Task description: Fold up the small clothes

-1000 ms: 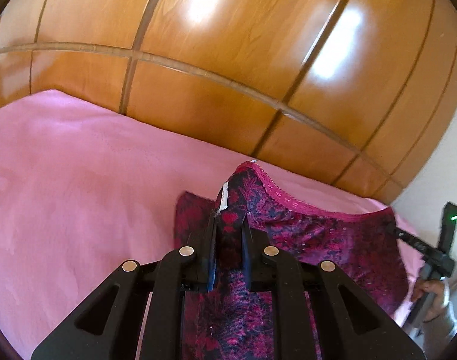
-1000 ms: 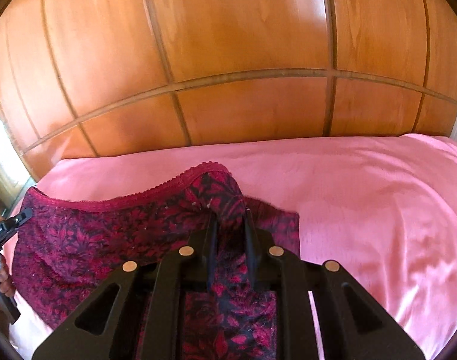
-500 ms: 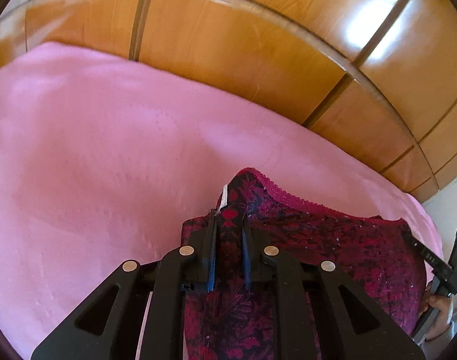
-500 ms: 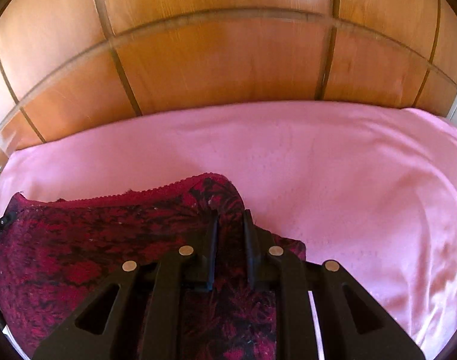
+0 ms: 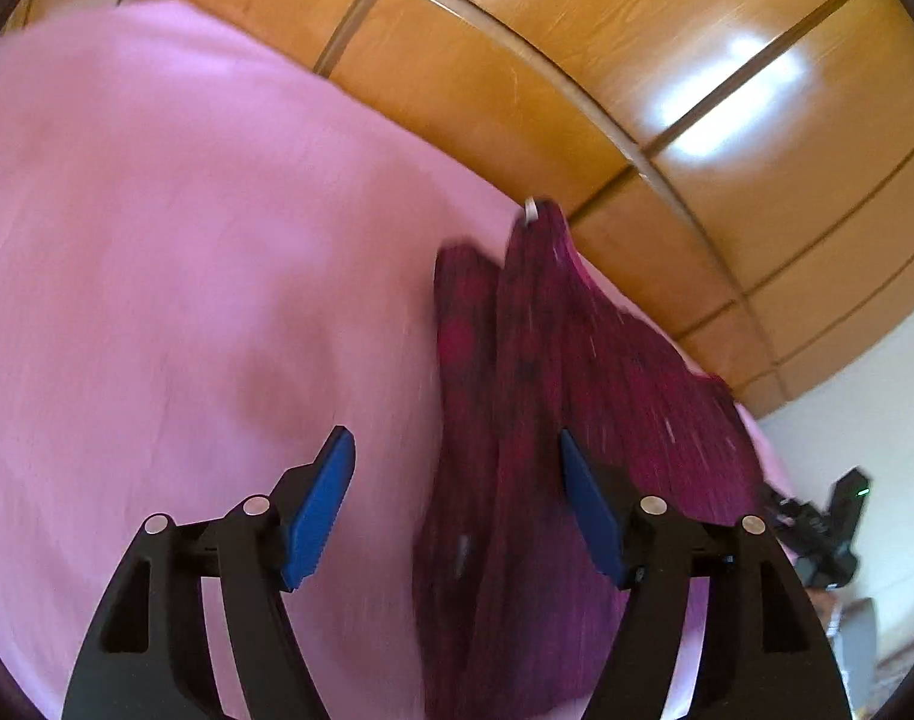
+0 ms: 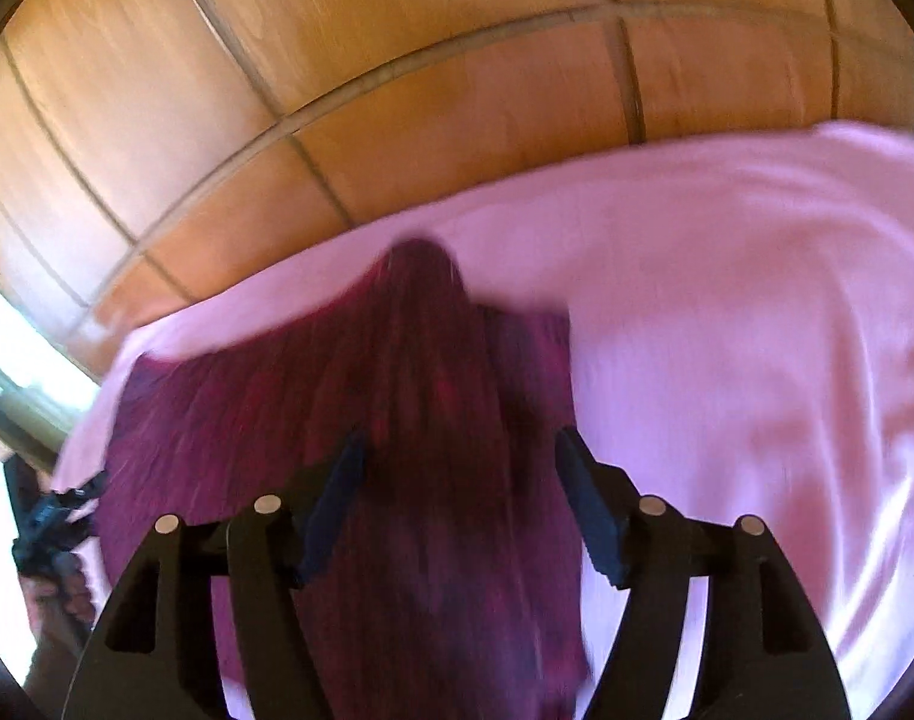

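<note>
Your left gripper (image 5: 457, 480) is opening, its blue pads clear of the dark red patterned garment (image 5: 577, 396) lying between them on the pink sheet (image 5: 187, 270); your right gripper (image 6: 460, 480) is opening too, the same blurred garment (image 6: 433, 396) loose between its jaws, gripped by neither.

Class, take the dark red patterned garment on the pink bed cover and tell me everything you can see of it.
The garment is small, of thin dark red and black patterned cloth, blurred here. It lies on the pink cover, one bunched corner standing up with a white tag at its tip. It stretches between the left gripper and the right gripper, whose jaws are opening; cloth lies between both pairs of pads, which no longer press it.
</note>
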